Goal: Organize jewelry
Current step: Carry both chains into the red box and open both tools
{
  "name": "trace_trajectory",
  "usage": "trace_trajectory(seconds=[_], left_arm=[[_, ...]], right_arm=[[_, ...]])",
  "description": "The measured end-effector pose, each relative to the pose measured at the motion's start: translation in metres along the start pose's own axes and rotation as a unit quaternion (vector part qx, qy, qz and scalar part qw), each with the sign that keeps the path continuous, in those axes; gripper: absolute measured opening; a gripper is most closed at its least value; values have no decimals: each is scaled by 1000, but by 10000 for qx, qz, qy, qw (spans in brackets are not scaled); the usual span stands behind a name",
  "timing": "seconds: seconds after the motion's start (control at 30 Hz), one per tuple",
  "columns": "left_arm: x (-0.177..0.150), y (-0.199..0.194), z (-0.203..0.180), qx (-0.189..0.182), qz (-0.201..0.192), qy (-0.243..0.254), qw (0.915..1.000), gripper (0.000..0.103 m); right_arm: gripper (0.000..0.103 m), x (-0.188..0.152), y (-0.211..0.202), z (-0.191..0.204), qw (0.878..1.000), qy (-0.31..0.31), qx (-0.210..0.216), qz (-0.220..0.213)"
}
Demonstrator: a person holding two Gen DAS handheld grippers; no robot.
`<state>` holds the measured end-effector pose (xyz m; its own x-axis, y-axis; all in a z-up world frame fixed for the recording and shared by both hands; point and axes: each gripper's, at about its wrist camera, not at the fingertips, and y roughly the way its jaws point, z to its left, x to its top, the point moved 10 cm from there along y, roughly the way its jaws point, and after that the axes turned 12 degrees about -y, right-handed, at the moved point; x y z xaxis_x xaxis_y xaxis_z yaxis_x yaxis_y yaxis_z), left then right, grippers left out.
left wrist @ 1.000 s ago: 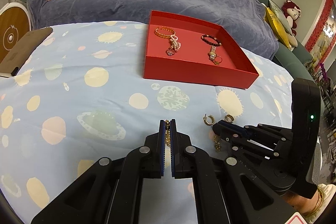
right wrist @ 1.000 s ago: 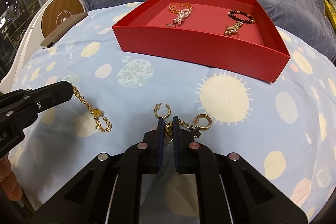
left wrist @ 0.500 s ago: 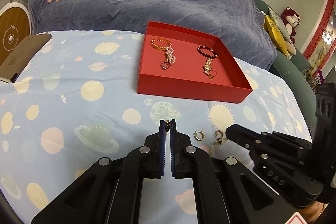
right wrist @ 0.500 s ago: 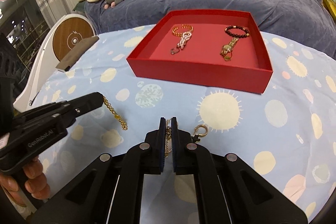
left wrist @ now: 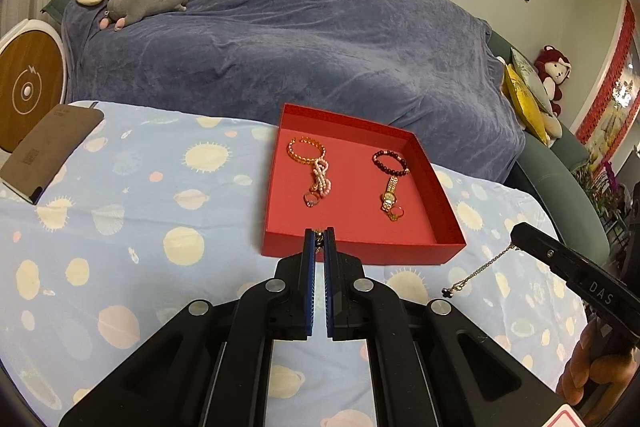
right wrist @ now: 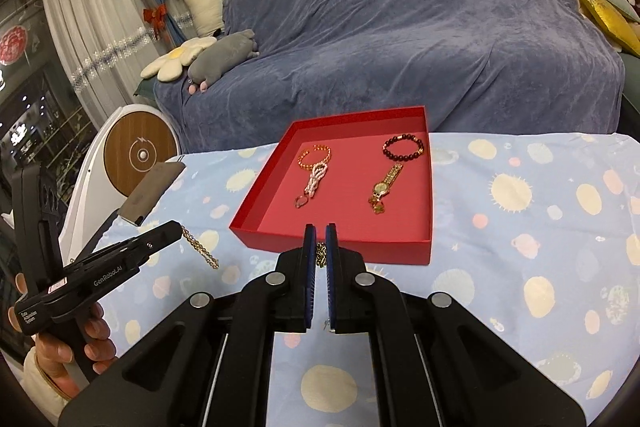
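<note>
Left wrist view shows your left gripper (left wrist: 319, 233) and right gripper (right wrist: 320, 229) each pinching a gold chain (right wrist: 202, 249), so lower both into the red cardboard tray (left wrist: 360, 254).

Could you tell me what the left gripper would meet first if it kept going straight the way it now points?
Probably the near wall of the red tray: the left gripper, shut on a gold chain, points at it, though depth is unclear and it may pass above.

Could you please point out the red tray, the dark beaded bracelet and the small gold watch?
Shallow red cardboard tray (left wrist: 362, 254), left wrist view, front wall.
Dark beaded bracelet (right wrist: 403, 147), right wrist view, bead loop.
Small gold watch (right wrist: 380, 188), right wrist view, dial.
</note>
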<state>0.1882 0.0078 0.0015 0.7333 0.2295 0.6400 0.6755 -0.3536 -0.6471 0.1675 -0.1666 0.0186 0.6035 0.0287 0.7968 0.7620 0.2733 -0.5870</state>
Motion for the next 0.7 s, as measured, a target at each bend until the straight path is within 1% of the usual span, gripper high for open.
trace_trajectory(seconds=[0.13, 0.3, 0.37, 0.47, 0.57, 0.7], left_arm=[[23, -4, -11, -60, -113, 53, 9999, 2], [50, 3, -38, -147, -207, 249, 9994, 2], [56, 11, -47, -192, -197, 283, 9992, 2], [56, 23, -56, -209, -162, 337, 9991, 2], [53, 37, -59, -58, -163, 472, 9987, 2], [44, 57, -55, 119, -2, 568, 9983, 2]], right_arm=[[4, 28, -6, -8, 9998, -69, -48, -177], [4, 59, 2, -16, 9993, -163, -155, -292], [4, 63, 10, -20, 9994, -142, -166, -276], [4, 64, 22, -24, 9995, -106, -183, -248], [4, 63, 33, -26, 9996, -24, -160, -215], [4, 58, 48, -29, 9998, 62, -122, -135]])
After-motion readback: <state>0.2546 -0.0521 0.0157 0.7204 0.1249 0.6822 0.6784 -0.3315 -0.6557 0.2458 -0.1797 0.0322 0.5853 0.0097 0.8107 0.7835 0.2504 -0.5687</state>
